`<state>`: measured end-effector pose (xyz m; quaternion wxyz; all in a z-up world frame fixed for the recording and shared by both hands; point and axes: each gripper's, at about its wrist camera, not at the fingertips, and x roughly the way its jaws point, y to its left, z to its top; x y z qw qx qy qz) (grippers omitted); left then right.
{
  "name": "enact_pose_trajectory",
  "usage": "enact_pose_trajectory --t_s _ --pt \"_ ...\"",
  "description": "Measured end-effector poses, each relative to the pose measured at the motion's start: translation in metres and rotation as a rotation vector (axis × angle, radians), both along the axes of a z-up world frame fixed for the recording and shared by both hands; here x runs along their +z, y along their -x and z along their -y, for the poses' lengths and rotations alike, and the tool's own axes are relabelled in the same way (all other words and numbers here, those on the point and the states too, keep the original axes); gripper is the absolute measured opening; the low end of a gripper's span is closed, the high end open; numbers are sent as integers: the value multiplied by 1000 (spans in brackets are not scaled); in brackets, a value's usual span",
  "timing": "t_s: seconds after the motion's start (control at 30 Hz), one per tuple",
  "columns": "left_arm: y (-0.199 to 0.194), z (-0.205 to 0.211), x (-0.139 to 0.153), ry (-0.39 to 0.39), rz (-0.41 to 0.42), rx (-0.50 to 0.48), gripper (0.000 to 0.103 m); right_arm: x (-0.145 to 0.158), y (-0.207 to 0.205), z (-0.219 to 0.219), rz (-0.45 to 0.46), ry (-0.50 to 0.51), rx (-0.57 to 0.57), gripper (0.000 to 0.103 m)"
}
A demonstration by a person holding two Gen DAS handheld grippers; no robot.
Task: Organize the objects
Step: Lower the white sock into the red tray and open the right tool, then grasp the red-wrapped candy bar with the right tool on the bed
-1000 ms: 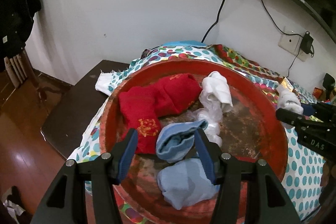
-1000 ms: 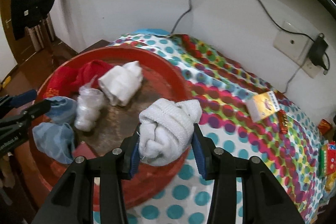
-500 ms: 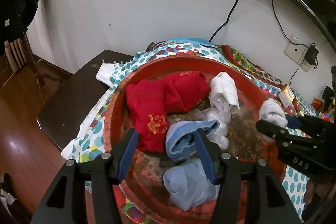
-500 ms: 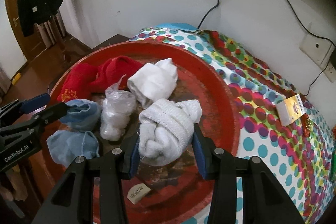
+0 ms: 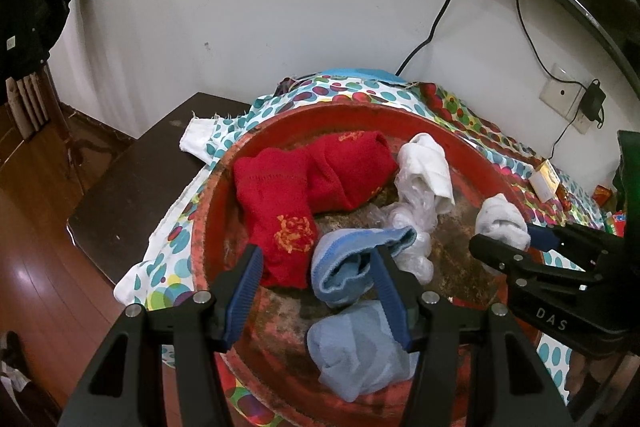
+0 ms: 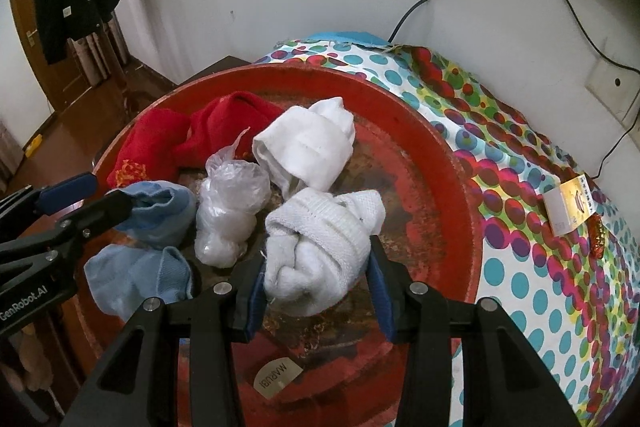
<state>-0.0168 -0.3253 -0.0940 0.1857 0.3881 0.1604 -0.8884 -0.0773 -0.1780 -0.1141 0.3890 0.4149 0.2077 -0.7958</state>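
A round red tray [image 6: 452, 163] [image 5: 208, 211] sits on a polka-dot cloth. My right gripper [image 6: 318, 277] is shut on a white knitted sock bundle [image 6: 320, 243] and holds it over the tray's middle; the bundle also shows in the left wrist view [image 5: 500, 221]. My left gripper [image 5: 318, 273] is open above the tray's near edge, with a blue sock roll [image 5: 352, 263] between its fingers. A second blue sock [image 5: 356, 351], red socks [image 5: 280, 203], a white sock bundle [image 6: 308, 143] and a clear plastic bag [image 6: 228, 211] lie in the tray.
The polka-dot cloth [image 6: 540, 267] covers the table to the right, with a small yellow packet [image 6: 568, 205] on it. A dark wooden table [image 5: 132, 187] shows at the left. Cables and a wall socket [image 5: 560, 95] hang on the white wall behind.
My right gripper has carried the white knitted bundle from the tray's right rim to over its middle. My left gripper has pulled back slightly and stays open.
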Motion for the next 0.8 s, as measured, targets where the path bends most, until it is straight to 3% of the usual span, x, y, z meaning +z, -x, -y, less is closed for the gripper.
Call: enact_pose_trajectory --t_s 0.13,0.2,0.27,0.57,0.8 --pt "1 -2 0 6 0 -5 57 -1 1 -1 -3 5 -6 51" --pt "2 -3 -2 8 6 -14 57 1 3 -3 -9 14 -14 63" --pt "3 -4 -3 14 12 -15 57 4 5 -6 -12 27 -20 67" --pt "6 -14 -2 58 20 -41 57 23 32 -46 -64 71 -114 67" --pt "11 -29 -3 121 26 -85 57 13 87 -135 -93 7 -285 67"
